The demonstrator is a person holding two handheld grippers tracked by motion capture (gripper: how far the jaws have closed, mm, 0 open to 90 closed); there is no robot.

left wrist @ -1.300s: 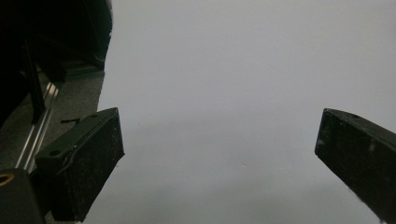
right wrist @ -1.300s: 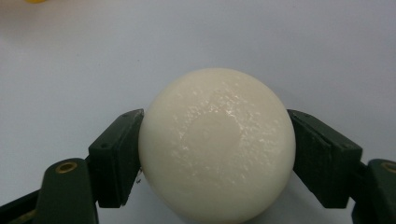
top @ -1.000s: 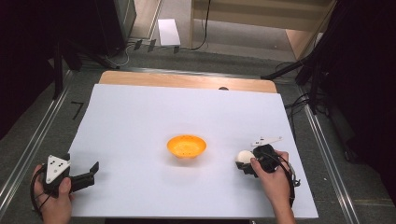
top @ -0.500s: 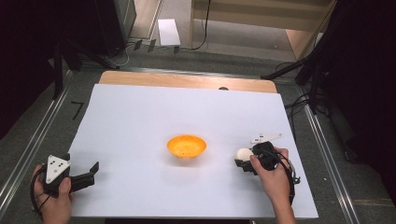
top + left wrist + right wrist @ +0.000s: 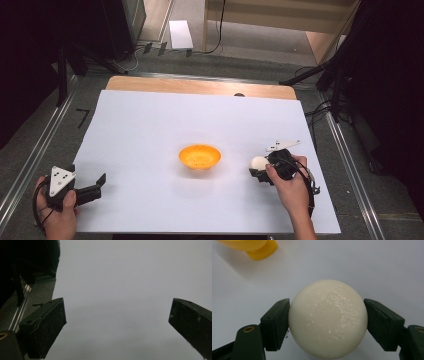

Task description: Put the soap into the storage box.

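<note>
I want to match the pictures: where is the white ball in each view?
High view: the white ball lies right of centre, at the tip of the right claw.
Right gripper view: the ball sits at bottom centre, clamped between both jaws.
Left gripper view: white sheet ahead of the open jaws.
Shared landmark: the orange bowl, seen at top left in the right gripper view.
</note>
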